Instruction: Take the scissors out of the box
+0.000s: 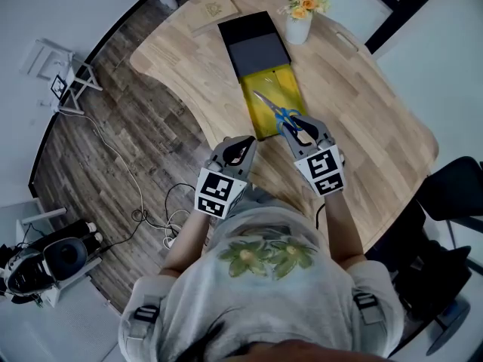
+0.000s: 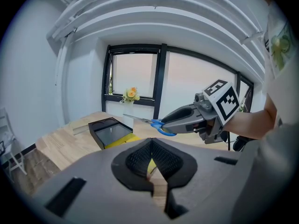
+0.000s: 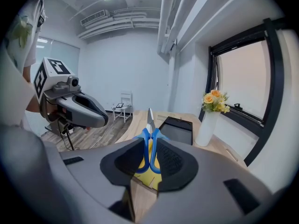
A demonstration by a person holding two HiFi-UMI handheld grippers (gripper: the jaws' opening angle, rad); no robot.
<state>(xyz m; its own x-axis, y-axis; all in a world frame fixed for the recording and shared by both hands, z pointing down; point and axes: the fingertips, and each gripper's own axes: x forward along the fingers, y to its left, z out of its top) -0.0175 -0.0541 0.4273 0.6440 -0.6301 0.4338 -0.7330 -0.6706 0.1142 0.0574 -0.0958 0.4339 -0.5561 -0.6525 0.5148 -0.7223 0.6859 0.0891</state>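
Right gripper: jaws clamped on the 2 blue handle loops of the scissors, blades closed and sticking out ahead between the pads. From the head view, the scissors hang over the near end of the box, over its open yellow tray, tips pointing away from the person toward the far end. From the left gripper view they look lifted clear of the tray floor, roughly level.

Left gripper: pads closed together, nothing in them. It sits just left of the right gripper, over the table's near edge, beside the tray's near-left corner, not touching the box.

Black lid lies flat at the tray's far end, in line with it and touching. White vase with yellow flowers stands just right of the lid. A thin pale board lies beyond the lid at the far-left table edge.

Light wood table, curved cut-out on the person's side. Wood-look floor on the left, a white cable trailing across it.
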